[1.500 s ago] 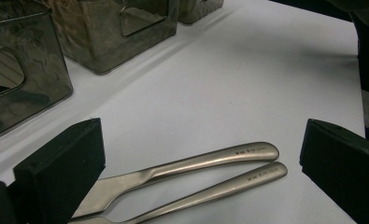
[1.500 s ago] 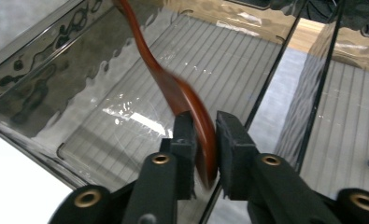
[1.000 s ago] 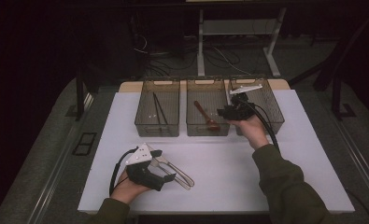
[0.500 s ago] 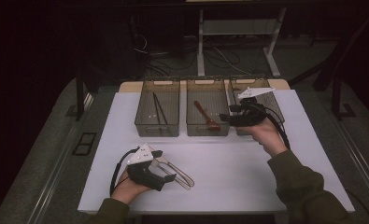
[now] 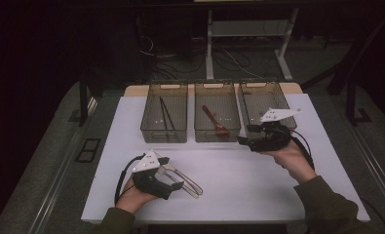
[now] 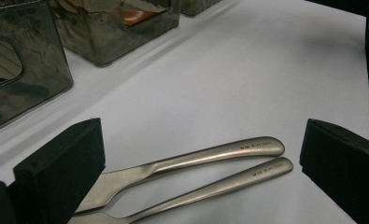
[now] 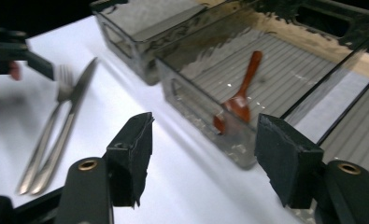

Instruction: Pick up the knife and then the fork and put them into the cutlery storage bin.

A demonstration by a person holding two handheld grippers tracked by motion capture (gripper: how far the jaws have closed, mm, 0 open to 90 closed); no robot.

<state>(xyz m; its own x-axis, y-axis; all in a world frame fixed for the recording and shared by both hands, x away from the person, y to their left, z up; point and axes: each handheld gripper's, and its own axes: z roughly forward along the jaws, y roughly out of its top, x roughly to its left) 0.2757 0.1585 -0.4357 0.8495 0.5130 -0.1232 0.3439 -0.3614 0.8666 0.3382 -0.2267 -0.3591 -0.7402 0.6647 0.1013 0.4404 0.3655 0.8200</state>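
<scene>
While the left gripper (image 6: 201,186) waits spread over the fork (image 6: 205,185) and knife (image 6: 191,161) near the table's (image 5: 258,195) front-left edge, the right gripper (image 7: 203,158), jaws just opened and empty, comes off the bins; next, pinch one handle.

Small engraved marks stand near the ends of the knife handle (image 6: 247,148) and fork handle (image 6: 261,171), too small to read.
</scene>
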